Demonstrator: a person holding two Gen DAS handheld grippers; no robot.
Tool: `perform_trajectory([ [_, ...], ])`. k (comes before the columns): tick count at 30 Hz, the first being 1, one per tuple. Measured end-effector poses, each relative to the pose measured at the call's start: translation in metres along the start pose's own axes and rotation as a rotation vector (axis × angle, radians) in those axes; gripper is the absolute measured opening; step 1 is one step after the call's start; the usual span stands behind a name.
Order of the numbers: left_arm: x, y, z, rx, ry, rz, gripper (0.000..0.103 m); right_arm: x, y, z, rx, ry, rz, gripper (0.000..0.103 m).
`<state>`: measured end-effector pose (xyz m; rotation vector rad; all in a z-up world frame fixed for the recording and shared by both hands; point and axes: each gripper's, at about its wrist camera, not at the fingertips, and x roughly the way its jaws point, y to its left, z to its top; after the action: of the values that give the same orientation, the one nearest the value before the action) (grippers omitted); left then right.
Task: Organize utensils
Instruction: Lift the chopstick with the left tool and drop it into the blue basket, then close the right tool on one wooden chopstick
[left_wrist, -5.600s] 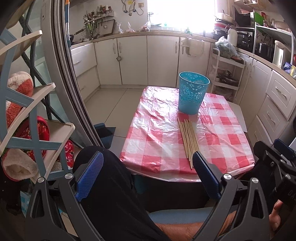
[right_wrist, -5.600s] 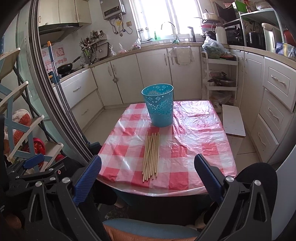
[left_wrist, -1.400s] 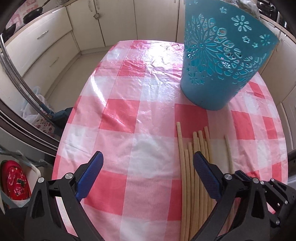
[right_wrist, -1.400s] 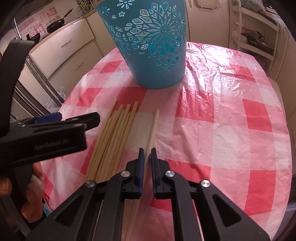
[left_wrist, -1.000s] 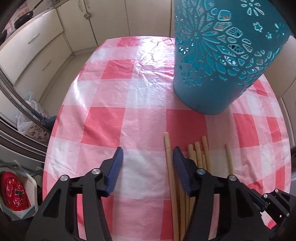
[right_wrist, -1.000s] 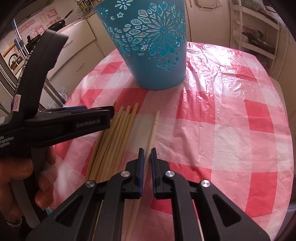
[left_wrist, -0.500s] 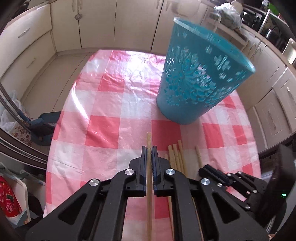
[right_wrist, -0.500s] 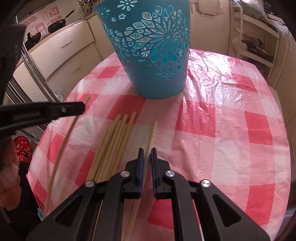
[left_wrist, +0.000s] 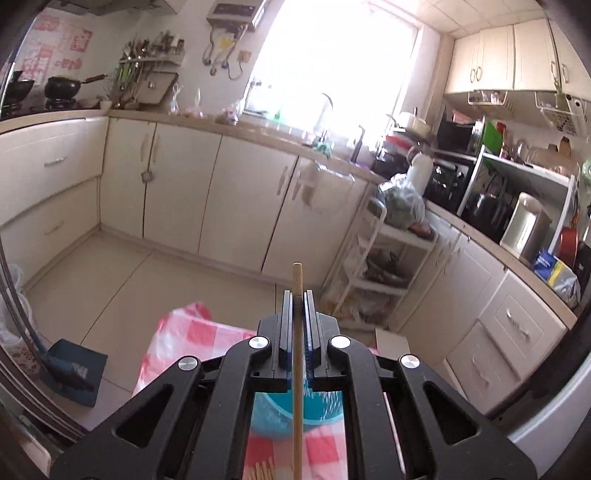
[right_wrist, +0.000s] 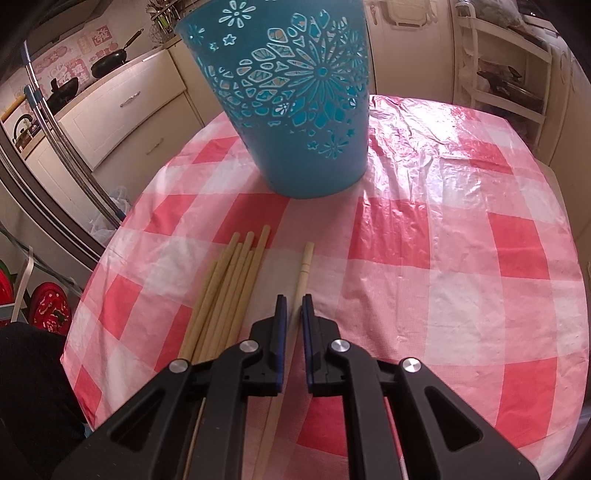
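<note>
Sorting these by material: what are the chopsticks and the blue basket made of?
Chopsticks: apparently bamboo or light wood, judging by the pale tan, matte, unpainted surface. Blue basket: probably moulded plastic, given its smooth uniform colour and cut-out flower pattern.

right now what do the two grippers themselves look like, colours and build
Both the left gripper and the right gripper look alike: matte black frames with triangular cut-outs in angled linkage arms, round silver bolts at the pivots, and two flat parallel fingers lined with blue pads. No cables, markings or sleeves show in either wrist view.
</note>
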<state>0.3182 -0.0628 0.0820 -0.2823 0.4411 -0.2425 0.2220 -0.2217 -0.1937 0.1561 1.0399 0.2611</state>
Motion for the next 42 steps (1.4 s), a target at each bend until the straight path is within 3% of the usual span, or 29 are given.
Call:
perform_trajectory([
  [4, 0.022, -0.015, 0.020, -0.005, -0.147, 0.064, 0.005, 0.000, 0.000, 0.000, 0.002, 0.000, 0.015, 0.012],
  [7, 0.050, -0.019, 0.020, -0.010, -0.175, 0.103, 0.005, 0.000, 0.000, 0.000, -0.003, -0.003, 0.025, 0.014],
  [15, 0.116, -0.020, -0.022, 0.005, -0.127, 0.159, 0.005, 0.001, -0.003, 0.002, 0.002, 0.004, 0.049, 0.017],
  [23, 0.132, -0.007, -0.063, 0.058, -0.010, 0.200, 0.007, 0.001, 0.000, 0.003, -0.007, 0.005, 0.053, 0.022],
  [25, 0.126, 0.000, -0.071, 0.062, 0.015, 0.210, 0.013, 0.001, 0.001, 0.003, -0.014, 0.006, 0.051, 0.023],
  [29, 0.089, 0.018, -0.079, 0.062, 0.016, 0.253, 0.057, 0.001, 0.000, 0.003, -0.005, 0.011, 0.064, 0.024],
  [33, 0.040, 0.039, -0.084, 0.089, 0.000, 0.271, 0.075, 0.001, -0.001, 0.003, -0.007, 0.011, 0.066, 0.024],
  [39, -0.014, 0.076, -0.113, 0.105, 0.012, 0.290, 0.083, 0.001, 0.002, 0.003, -0.023, 0.009, 0.048, 0.024],
  [42, -0.025, 0.097, -0.129, 0.074, 0.014, 0.307, 0.083, 0.003, 0.015, 0.000, -0.103, -0.013, -0.052, 0.017],
])
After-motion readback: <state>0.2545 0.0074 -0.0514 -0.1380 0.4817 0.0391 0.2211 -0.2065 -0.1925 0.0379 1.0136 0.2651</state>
